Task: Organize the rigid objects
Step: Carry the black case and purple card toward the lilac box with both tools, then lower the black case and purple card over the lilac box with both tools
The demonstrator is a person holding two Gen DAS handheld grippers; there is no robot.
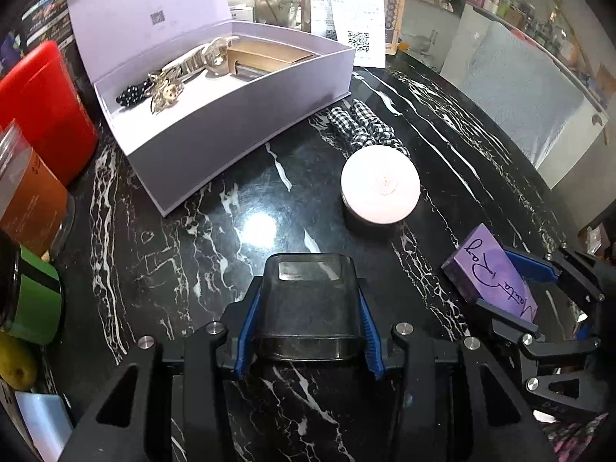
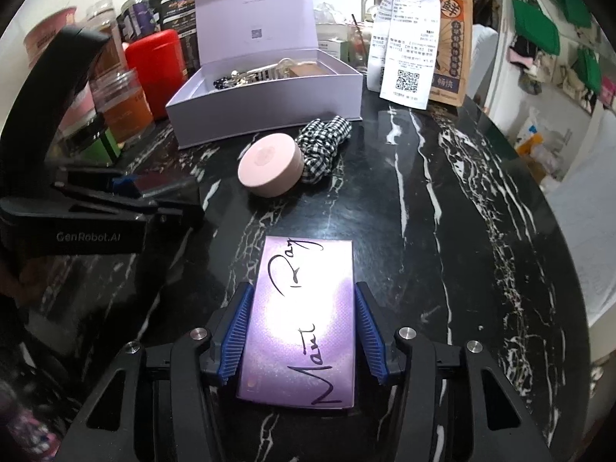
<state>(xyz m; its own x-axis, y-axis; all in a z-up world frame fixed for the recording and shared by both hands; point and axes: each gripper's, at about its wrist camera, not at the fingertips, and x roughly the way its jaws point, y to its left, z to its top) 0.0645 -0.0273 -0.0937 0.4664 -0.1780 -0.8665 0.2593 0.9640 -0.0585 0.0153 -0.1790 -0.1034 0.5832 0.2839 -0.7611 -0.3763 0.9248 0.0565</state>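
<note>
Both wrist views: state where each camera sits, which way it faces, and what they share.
Left wrist: rides the left gripper, angled down at the marble table; its jaws clamp a smoky clear case; the right gripper shows at right.
Right wrist: rides the right gripper, angled down; its jaws clamp a purple box; the left gripper shows at left.
Shared: lilac box, pink round tin, checked scrunchie.

Black marble table in a cluttered room

White veins cross the glossy tabletop, which mirrors an overhead light; green bags hang on the pale wall behind.
</note>
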